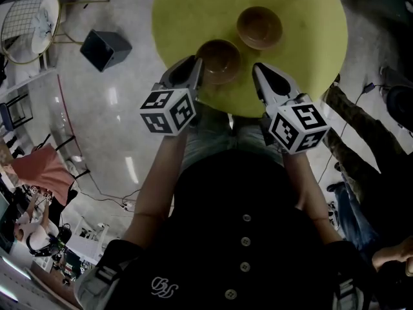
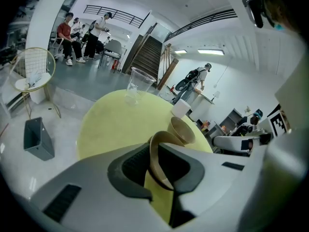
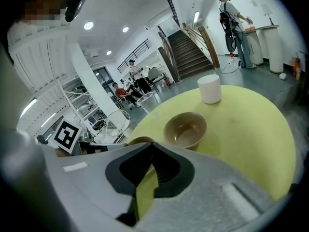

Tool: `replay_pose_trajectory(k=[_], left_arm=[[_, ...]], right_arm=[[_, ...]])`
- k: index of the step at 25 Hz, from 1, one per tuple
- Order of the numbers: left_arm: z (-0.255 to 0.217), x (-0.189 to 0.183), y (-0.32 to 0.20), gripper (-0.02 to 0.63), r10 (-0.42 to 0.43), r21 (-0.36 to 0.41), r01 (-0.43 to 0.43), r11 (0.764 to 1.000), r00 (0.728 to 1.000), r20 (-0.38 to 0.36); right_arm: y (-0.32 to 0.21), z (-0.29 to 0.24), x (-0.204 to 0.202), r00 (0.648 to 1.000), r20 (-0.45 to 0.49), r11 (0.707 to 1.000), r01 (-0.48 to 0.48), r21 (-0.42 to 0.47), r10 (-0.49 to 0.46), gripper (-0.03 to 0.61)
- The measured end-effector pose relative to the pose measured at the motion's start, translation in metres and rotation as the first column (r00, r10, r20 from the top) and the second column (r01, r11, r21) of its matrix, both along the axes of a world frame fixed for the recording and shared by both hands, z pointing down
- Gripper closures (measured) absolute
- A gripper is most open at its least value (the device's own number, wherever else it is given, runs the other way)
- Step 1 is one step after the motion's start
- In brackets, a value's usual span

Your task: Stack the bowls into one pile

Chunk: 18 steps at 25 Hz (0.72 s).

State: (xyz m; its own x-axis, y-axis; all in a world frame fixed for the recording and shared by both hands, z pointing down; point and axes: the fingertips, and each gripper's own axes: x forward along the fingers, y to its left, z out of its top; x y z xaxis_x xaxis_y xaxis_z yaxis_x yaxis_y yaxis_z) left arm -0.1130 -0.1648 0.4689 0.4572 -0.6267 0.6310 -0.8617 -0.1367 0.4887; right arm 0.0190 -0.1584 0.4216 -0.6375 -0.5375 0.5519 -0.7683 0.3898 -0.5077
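Two brown bowls stand on the round yellow-green table (image 1: 310, 50). The near bowl (image 1: 219, 61) sits by the table's front edge, and the far bowl (image 1: 259, 27) stands apart behind it to the right. My left gripper (image 1: 195, 70) is at the near bowl's left rim. In the left gripper view, the left gripper (image 2: 161, 175) is shut on the near bowl's (image 2: 153, 151) wall, with the far bowl (image 2: 182, 129) beyond. My right gripper (image 1: 259, 71) hovers right of the near bowl. In the right gripper view, the right gripper (image 3: 152, 146) is shut on nothing, short of the far bowl (image 3: 185, 129).
A white cup (image 3: 210, 88) and a clear plastic cup (image 2: 137, 85) stand at the table's far side. On the floor to the left are a grey bin (image 1: 103, 48) and a wire chair (image 1: 29, 21). A person's legs (image 1: 361, 141) are close to the table's right.
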Motion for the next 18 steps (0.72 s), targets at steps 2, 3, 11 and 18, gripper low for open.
replay_pose_trajectory(k=[2, 3, 11, 18], left_arm=[[-0.001, -0.001, 0.001, 0.564, 0.004, 0.003, -0.004, 1.0, 1.0, 0.007], [-0.002, -0.001, 0.002, 0.554, 0.003, 0.006, -0.003, 1.0, 1.0, 0.009], [-0.016, -0.007, -0.007, 0.522, -0.023, 0.062, 0.023, 0.998, 1.0, 0.001], [-0.032, -0.001, -0.012, 0.522, -0.059, 0.125, 0.064, 0.99, 0.997, -0.043]], right_arm=[[0.002, -0.002, 0.001, 1.0, -0.002, 1.0, 0.0, 0.002, 0.0, 0.574], [0.003, -0.002, 0.001, 1.0, -0.003, 1.0, 0.001, 0.002, -0.001, 0.574], [-0.002, -0.003, 0.003, 1.0, -0.02, 1.0, 0.011, 0.017, -0.011, 0.574], [-0.014, -0.01, 0.016, 0.999, -0.027, 0.998, 0.018, 0.052, -0.017, 0.574]])
